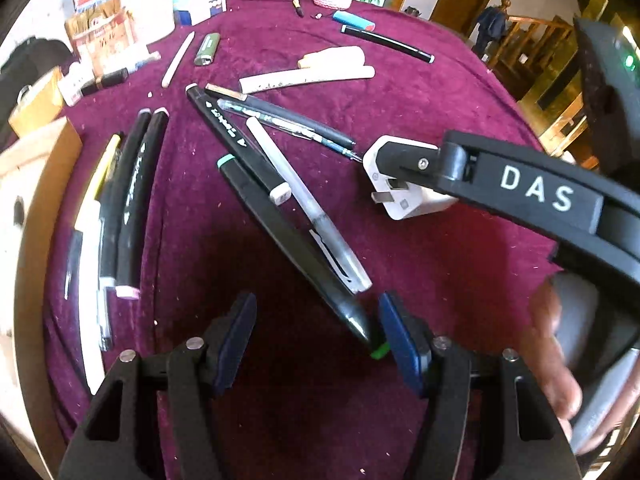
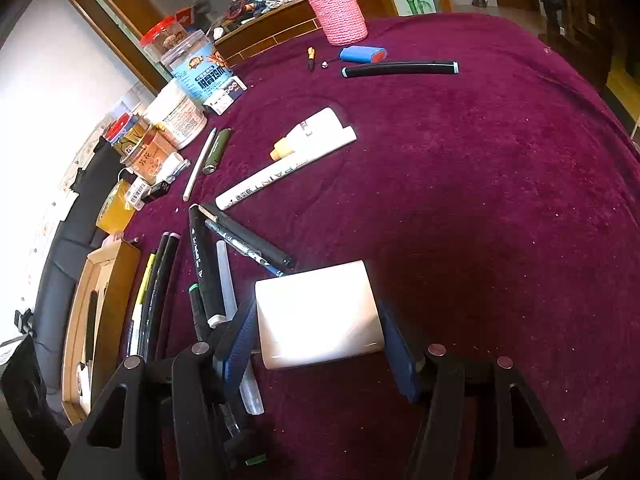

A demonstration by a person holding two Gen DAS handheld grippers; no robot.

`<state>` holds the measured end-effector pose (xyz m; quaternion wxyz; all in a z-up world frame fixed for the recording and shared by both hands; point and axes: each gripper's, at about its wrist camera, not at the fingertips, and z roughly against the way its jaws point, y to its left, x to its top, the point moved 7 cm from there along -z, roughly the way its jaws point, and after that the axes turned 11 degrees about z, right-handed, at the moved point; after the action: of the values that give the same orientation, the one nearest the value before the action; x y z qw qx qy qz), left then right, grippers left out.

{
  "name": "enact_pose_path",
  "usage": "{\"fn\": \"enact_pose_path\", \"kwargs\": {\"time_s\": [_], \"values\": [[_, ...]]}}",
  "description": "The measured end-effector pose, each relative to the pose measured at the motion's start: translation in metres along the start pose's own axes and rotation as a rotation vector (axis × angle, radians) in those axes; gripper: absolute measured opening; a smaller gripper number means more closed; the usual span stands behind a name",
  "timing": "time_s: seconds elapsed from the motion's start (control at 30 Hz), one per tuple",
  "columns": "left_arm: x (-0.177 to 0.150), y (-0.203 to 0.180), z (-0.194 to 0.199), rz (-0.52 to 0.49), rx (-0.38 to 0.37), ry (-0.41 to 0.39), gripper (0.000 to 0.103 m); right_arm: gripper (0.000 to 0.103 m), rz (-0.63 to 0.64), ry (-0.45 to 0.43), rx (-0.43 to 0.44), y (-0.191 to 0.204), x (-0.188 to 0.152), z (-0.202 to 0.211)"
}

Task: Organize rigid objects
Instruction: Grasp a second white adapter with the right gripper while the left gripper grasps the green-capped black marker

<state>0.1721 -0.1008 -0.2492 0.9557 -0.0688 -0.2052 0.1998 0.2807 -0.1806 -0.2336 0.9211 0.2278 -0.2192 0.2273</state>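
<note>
Loose pens and markers lie crossed on the purple cloth (image 1: 400,272). A black marker with a green tip (image 1: 280,216) points toward me, and a translucent white pen (image 1: 308,208) lies over it. My left gripper (image 1: 318,344) is open above the cloth. The marker's green tip lies just inside its right pad (image 1: 400,340), untouched. A white plug charger (image 2: 320,316) rests on the cloth between the fingers of my right gripper (image 2: 318,340). That gripper is open, its pads close beside the charger's sides. The left wrist view shows the charger (image 1: 400,196) under a right finger (image 1: 520,188).
A wooden tray (image 2: 104,300) stands at the left edge, with a row of pens (image 1: 128,208) lined up beside it. Jars and boxes (image 2: 192,72) crowd the back left. Farther off are a pink knitted bottle (image 2: 340,12), a blue battery (image 2: 362,55) and a black marker (image 2: 400,68).
</note>
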Motion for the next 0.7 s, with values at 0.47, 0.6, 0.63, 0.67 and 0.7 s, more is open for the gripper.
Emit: {"fn": "enact_pose_path", "kwargs": {"time_s": [0.47,0.6,0.63,0.67,0.7], "values": [[-0.024,0.057,0.026,-0.006,0.049,0.036,0.016,0.064,0.031,0.006,-0.019,0.003,-0.002,-0.002],[-0.009,0.054,0.032,-0.015,0.063,-0.046,0.05,0.064,0.061,0.004,-0.05,0.006,-0.002,-0.005],[-0.005,0.053,0.032,-0.029,0.08,-0.065,0.05,0.064,0.069,0.002,-0.058,0.007,-0.002,-0.005],[0.0,0.049,0.031,-0.042,0.083,-0.076,0.05,0.064,0.076,0.0,-0.064,0.008,-0.002,-0.005],[0.005,0.045,0.027,-0.051,0.078,-0.074,0.05,0.064,0.079,-0.002,-0.066,0.008,-0.002,-0.006]]}}
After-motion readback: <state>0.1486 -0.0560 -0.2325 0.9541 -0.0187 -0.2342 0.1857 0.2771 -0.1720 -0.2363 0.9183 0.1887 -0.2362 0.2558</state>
